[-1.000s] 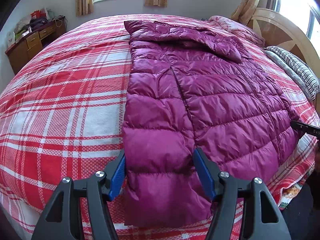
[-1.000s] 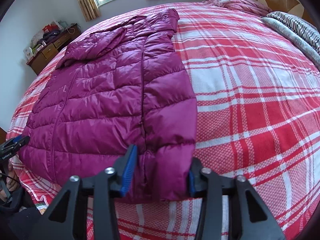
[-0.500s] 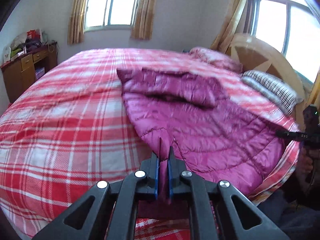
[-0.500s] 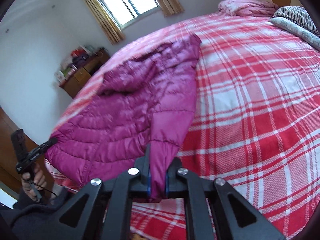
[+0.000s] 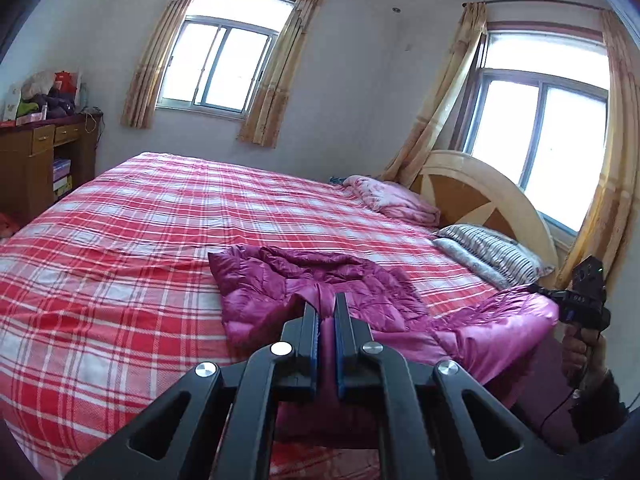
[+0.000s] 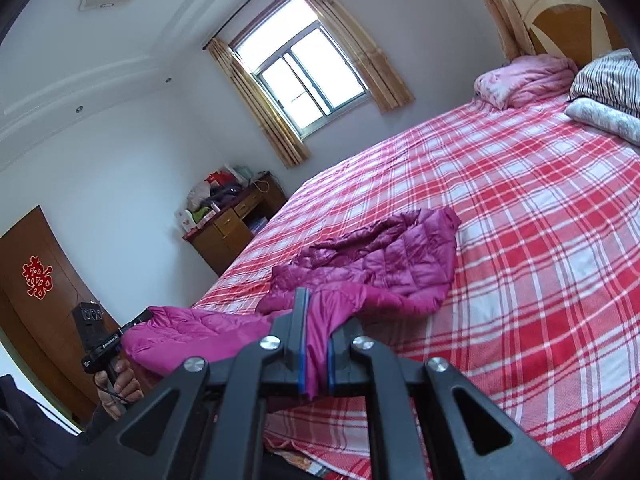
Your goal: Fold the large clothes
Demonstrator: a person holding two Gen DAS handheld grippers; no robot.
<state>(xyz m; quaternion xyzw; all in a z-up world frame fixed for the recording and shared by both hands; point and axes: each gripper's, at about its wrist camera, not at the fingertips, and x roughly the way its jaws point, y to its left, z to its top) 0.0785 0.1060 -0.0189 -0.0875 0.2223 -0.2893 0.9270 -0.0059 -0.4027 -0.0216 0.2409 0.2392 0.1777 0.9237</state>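
A magenta quilted down jacket (image 5: 320, 284) lies on the red plaid bed (image 5: 120, 264); its hem is lifted off the bed and its upper part still rests there. My left gripper (image 5: 327, 312) is shut on one hem corner. My right gripper (image 6: 316, 332) is shut on the other hem corner of the jacket (image 6: 392, 264). Each view shows the other gripper: the right one in the left wrist view (image 5: 580, 300), the left one in the right wrist view (image 6: 108, 344), both gripping the raised hem stretched between them.
A pink blanket (image 5: 392, 200) and striped pillows (image 5: 492, 252) lie by the wooden headboard (image 5: 480, 192). A wooden desk (image 5: 36, 160) with clutter stands left of the bed. A brown door (image 6: 36, 300) is at the left in the right wrist view.
Both grippers closed on the jacket's hem corners and lifted them up and back from the bed. The jacket's lower half now hangs between them, and its body has bunched up.
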